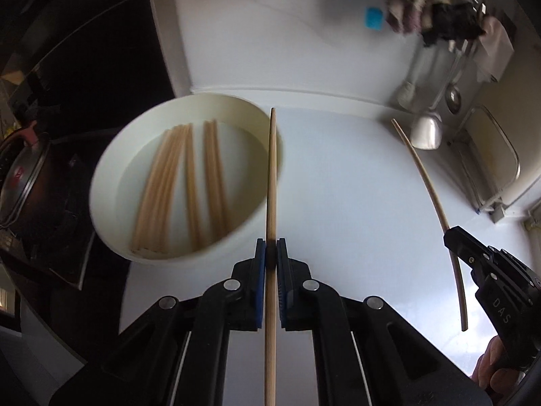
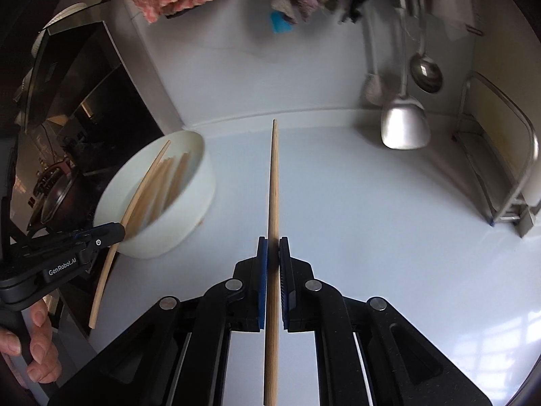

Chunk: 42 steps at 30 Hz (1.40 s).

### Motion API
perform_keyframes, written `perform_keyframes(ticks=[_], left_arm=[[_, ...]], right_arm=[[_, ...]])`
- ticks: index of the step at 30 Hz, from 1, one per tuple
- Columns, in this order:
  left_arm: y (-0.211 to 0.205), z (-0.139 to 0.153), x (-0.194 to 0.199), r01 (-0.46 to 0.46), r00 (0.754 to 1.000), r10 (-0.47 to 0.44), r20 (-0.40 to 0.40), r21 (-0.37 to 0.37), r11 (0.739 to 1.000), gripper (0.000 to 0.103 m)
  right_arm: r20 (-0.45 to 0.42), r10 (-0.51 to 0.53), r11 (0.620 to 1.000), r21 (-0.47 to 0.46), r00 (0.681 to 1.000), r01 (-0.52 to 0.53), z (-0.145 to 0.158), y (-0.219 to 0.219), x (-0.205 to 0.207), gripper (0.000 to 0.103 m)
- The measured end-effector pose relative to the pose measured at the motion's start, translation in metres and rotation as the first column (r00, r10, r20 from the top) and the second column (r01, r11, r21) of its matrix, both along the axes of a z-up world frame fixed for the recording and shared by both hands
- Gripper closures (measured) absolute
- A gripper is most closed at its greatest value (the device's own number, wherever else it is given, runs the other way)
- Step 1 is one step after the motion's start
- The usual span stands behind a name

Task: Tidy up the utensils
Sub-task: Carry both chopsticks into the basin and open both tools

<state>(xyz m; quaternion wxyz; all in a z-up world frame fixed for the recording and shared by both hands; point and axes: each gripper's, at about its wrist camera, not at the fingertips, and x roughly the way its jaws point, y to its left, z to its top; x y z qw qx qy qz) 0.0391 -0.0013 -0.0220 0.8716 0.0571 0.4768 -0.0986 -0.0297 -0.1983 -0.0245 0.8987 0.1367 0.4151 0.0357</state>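
From the left wrist view, the left tool [image 1: 271,253] is clamped on a single wooden chopstick [image 1: 271,176], its blue pads pressing both sides of the shaft. The stick runs straight out ahead of the tool, and its tip crosses the right rim of the white round basin [image 1: 111,237]. The basin sits on the white desk [image 1: 355,203], at the desk's left edge, and holds a loose bundle of chopsticks [image 1: 182,182] lying flat on its bottom. To the right of the basin, well apart from it, the right tool [image 1: 454,242] grips another chopstick [image 1: 436,203], with a hand [image 1: 490,368] on its handle. Far beyond the basin, a metal spatula [image 1: 426,132] and a ladle [image 1: 453,98] hang by the wall, with cloths [image 1: 416,3] above them.

From the right wrist view, the right tool [image 2: 273,253] is closed on its chopstick [image 2: 273,196], which points ahead over bare desk [image 2: 372,220] to the right of the basin [image 2: 189,209]. The left tool [image 2: 118,233] sits at the basin's near left side, holding its chopstick [image 2: 135,203] slanted across the basin's front; fingers [image 2: 42,345] wrap its handle. More chopsticks [image 2: 175,176] lie inside the basin. Far right of the basin hang the spatula [image 2: 404,125] and ladle [image 2: 426,72], beside a metal rack [image 2: 507,169].
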Motion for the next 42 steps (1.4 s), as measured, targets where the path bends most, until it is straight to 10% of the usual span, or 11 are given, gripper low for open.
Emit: perform_keyframes(ticks=[15, 33, 36, 38, 42], left_arm=[[0.125, -0.035, 0.141, 0.044, 0.996, -0.044, -0.079, 0.01, 0.999, 0.096], [0.13, -0.071, 0.172, 0.045, 0.988, -0.044, -0.151, 0.003, 0.999, 0.094], [0.139, -0.059, 0.17, 0.014, 0.992, -0.015, -0.128, -0.007, 1.0, 0.067], [0.144, -0.049, 0.166, -0.017, 0.995, 0.016, -0.095, -0.006, 1.0, 0.026], [0.15, -0.036, 0.156, -0.048, 0.996, 0.049, -0.079, 0.013, 0.999, 0.025]], right_arm=[[-0.067, 0.094, 0.995, -0.028, 0.993, -0.096, -0.025, 0.189, 0.168, 0.097], [-0.21, 0.086, 0.996, -0.018, 0.974, -0.092, -0.069, 0.201, 0.207, 0.096], [-0.181, 0.079, 0.996, -0.024, 0.98, -0.085, -0.06, 0.197, 0.204, 0.091], [-0.169, 0.078, 0.995, -0.045, 0.983, -0.086, -0.053, 0.195, 0.2, 0.089], [-0.144, 0.08, 0.994, -0.069, 0.986, -0.09, -0.036, 0.189, 0.189, 0.086]])
